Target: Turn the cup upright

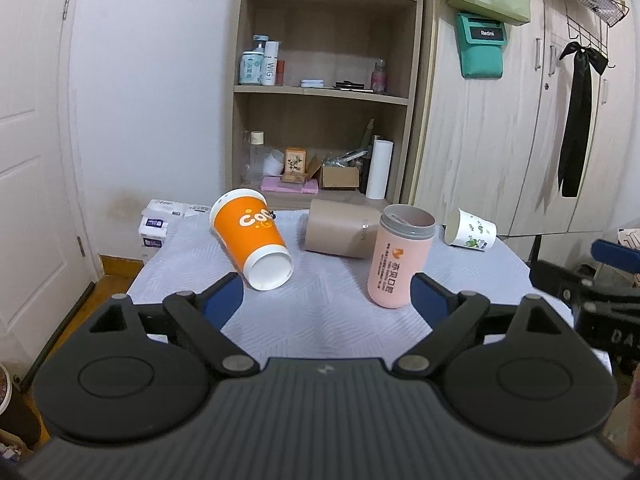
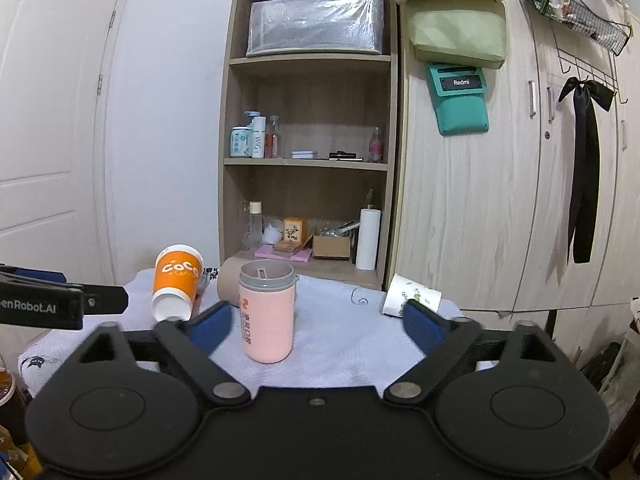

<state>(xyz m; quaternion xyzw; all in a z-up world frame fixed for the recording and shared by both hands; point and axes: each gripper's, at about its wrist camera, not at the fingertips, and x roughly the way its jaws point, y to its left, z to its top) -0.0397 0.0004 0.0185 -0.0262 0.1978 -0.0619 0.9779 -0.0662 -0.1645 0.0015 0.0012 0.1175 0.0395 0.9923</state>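
An orange CoCo paper cup (image 1: 250, 239) lies on its side on the white tablecloth (image 1: 320, 312), its white base toward me; it also shows in the right wrist view (image 2: 176, 280). A pink cup (image 1: 399, 256) stands upright, mouth up, and shows in the right wrist view (image 2: 267, 312) too. A brown cup (image 1: 340, 229) lies on its side behind them. A white cup with green print (image 1: 471, 229) lies on its side at the far right (image 2: 412, 295). My left gripper (image 1: 326, 300) is open and empty, below the orange and pink cups. My right gripper (image 2: 316, 326) is open and empty, near the pink cup.
A wooden shelf unit (image 1: 320, 92) with bottles, boxes and a paper roll stands behind the table. A wardrobe (image 1: 520, 120) is at the right, a white door (image 1: 32, 140) at the left. Tissue packs (image 1: 154, 228) lie at the table's far left corner.
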